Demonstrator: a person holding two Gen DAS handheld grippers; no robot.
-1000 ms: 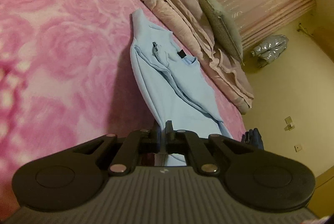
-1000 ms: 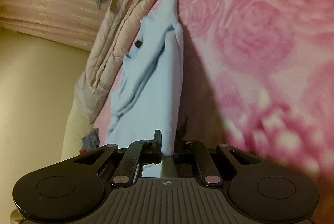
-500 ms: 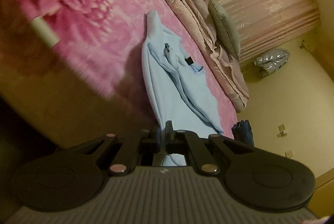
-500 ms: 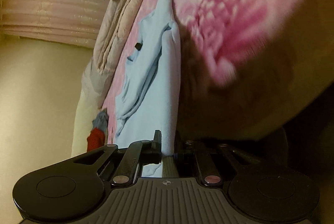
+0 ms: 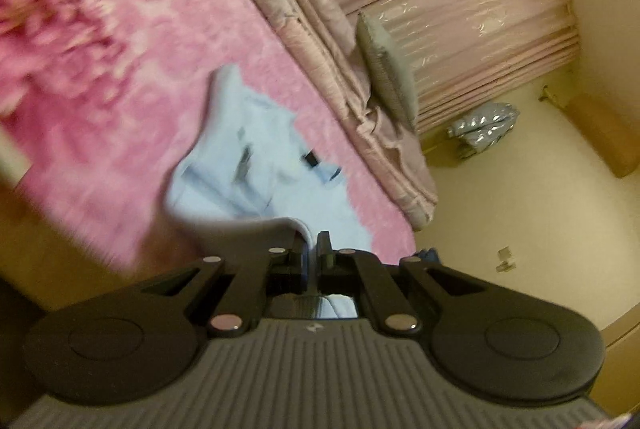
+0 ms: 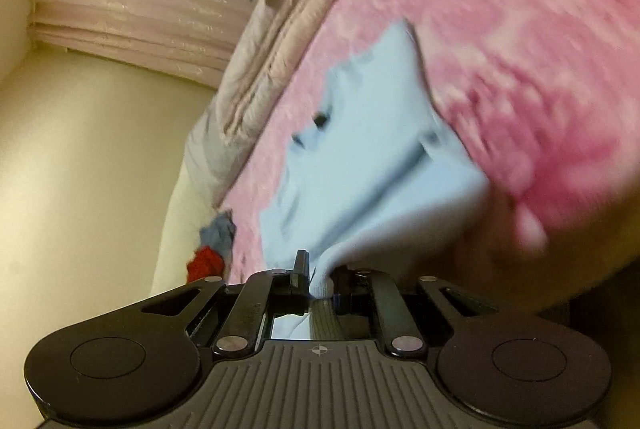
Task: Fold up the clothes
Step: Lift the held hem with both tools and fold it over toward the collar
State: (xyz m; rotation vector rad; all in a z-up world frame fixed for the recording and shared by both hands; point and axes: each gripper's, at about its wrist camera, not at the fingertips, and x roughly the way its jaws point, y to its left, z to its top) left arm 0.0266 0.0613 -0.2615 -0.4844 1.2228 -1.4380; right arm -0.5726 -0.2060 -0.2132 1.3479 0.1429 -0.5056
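A light blue top (image 5: pixel 256 169) with a small black neck label lies stretched over the pink flowered bedspread (image 5: pixel 120 41), blurred by motion. My left gripper (image 5: pixel 312 245) is shut on its hem at one corner. The same light blue top (image 6: pixel 368 157) shows in the right wrist view, and my right gripper (image 6: pixel 320 277) is shut on the ribbed hem at the other corner. Both grippers hold the hem past the bed's near edge, with the cloth pulled taut toward me.
A folded beige quilt (image 5: pixel 320 41) and a grey-green pillow (image 5: pixel 384 73) lie along the bed's far side before pink curtains (image 5: pixel 460 1). A silver bag (image 5: pixel 484 125) sits on the floor. Red and blue-grey clothes (image 6: pixel 212 245) lie at the bed's edge.
Both grippers have pulled the top's hem back over the bed's edge and spread apart. The top has widened from a narrow strip into a broad sheet.
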